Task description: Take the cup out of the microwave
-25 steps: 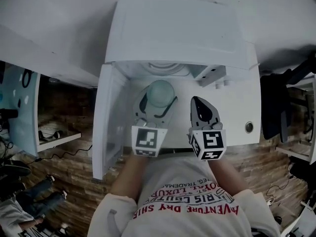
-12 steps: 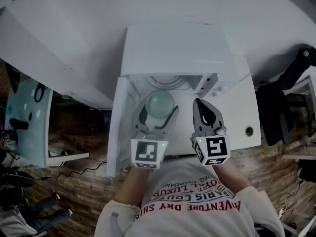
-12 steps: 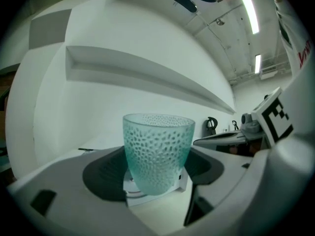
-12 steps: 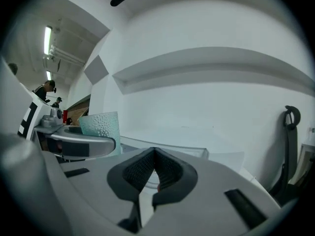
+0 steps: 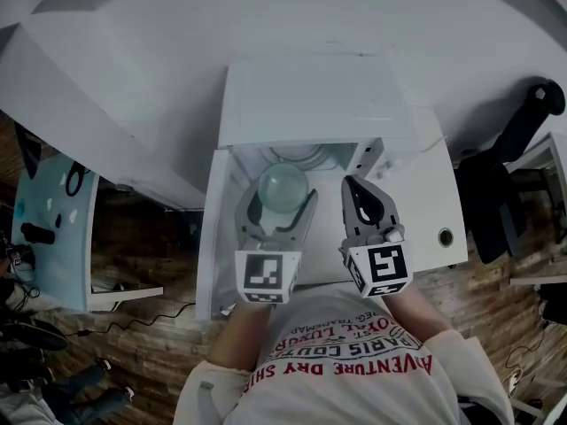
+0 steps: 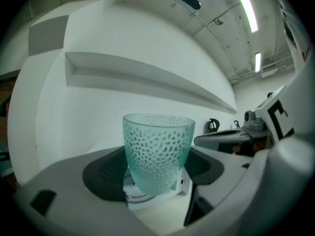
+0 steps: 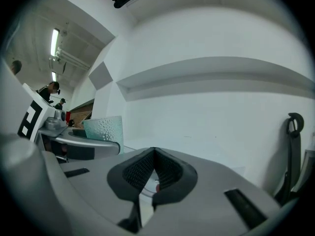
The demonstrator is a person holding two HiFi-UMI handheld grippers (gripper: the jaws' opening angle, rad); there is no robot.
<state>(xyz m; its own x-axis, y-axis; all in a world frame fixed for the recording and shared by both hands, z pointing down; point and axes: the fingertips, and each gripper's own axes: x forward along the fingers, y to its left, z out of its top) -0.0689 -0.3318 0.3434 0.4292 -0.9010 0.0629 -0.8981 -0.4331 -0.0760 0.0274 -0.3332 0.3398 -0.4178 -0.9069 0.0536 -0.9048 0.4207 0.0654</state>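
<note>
Head view: left hand-held gripper point(image 5: 282, 198) level

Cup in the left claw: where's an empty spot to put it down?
Bare tabletop lies right of the microwave, up to the round hole; the microwave's top is bare too. Crowded before the opening: left gripper holding the cup, right gripper, open door.

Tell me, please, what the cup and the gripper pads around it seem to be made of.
The cup: probably glass, maybe clear plastic; pale green, translucent, frosted, its wall dimpled all over. The pads of the left gripper: likely rubber; dark and matte.
</note>
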